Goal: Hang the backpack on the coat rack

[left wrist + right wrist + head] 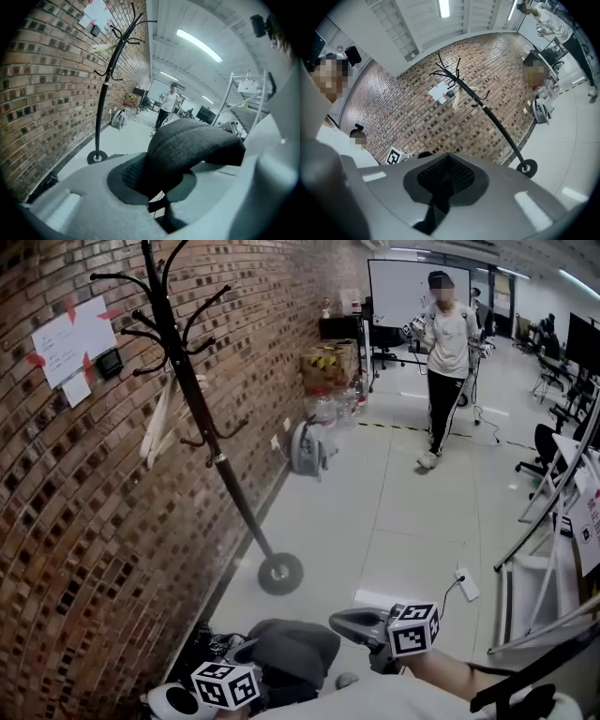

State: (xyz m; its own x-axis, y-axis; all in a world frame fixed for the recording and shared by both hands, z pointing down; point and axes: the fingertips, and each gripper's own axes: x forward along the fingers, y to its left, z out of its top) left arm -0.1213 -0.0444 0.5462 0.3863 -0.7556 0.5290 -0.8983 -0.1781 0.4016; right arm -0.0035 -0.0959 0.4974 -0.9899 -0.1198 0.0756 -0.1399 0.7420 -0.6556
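Brick wall (pixel 84 521) on the left, pale floor (pixel 412 521), coat rack (pixel 202 418) standing on its round base (pixel 280 573) beside it.
Clamps the left gripper (pixel 161 194) on the dark padded strap (pixel 192 140) of the backpack (pixel 295 648), low at the near edge, well apart from the rack's hooks (pixel 150 334); holds the right gripper (pixel 443 187) closed on nothing, just right of the backpack, with a person (pixel 448 362) standing far off.

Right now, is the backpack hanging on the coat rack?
No, the grey backpack sits low at the bottom of the head view, well apart from the coat rack standing by the brick wall.
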